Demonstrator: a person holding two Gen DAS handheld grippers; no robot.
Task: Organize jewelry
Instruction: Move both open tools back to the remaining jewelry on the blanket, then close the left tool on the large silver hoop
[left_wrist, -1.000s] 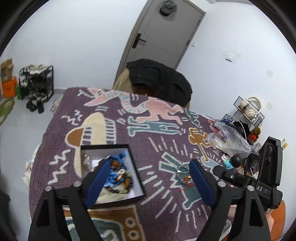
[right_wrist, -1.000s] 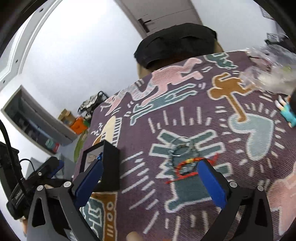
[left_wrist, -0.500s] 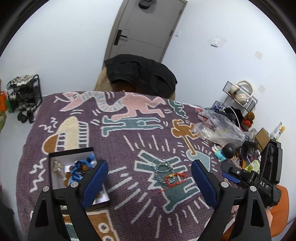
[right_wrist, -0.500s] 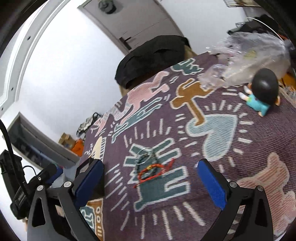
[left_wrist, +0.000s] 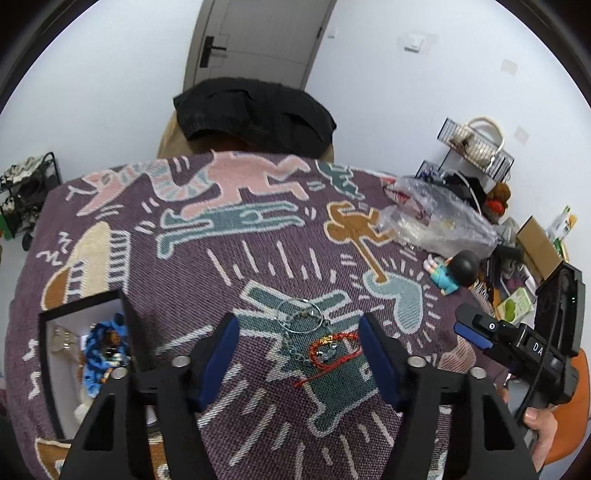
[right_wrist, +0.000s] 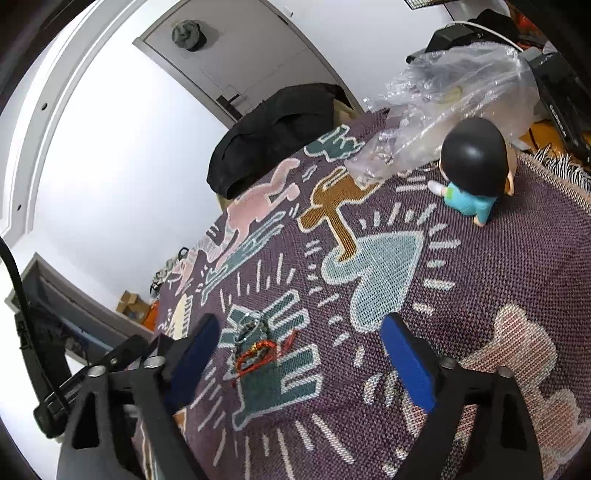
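A red string bracelet (left_wrist: 332, 352) lies on the patterned purple cloth (left_wrist: 258, 240), with a thin wire ring (left_wrist: 300, 315) and a pale bead chain (left_wrist: 293, 345) beside it. My left gripper (left_wrist: 297, 350) is open, its blue pads either side of this pile, just above it. A black box (left_wrist: 46, 369) with a white lining at the left holds blue beads (left_wrist: 98, 354) and other jewelry. My right gripper (right_wrist: 299, 354) is open and empty; the same red bracelet (right_wrist: 255, 356) lies near its left finger.
A doll with a black head and teal shirt (left_wrist: 452, 271) lies at the right of the cloth, next to a crumpled clear plastic bag (left_wrist: 436, 218). A chair with a black jacket (left_wrist: 255, 110) stands behind the table. Clutter fills the right edge.
My left gripper has swung right from the box to the bracelet pile and come down over it. My right gripper has moved right, away from the pile, toward the doll.
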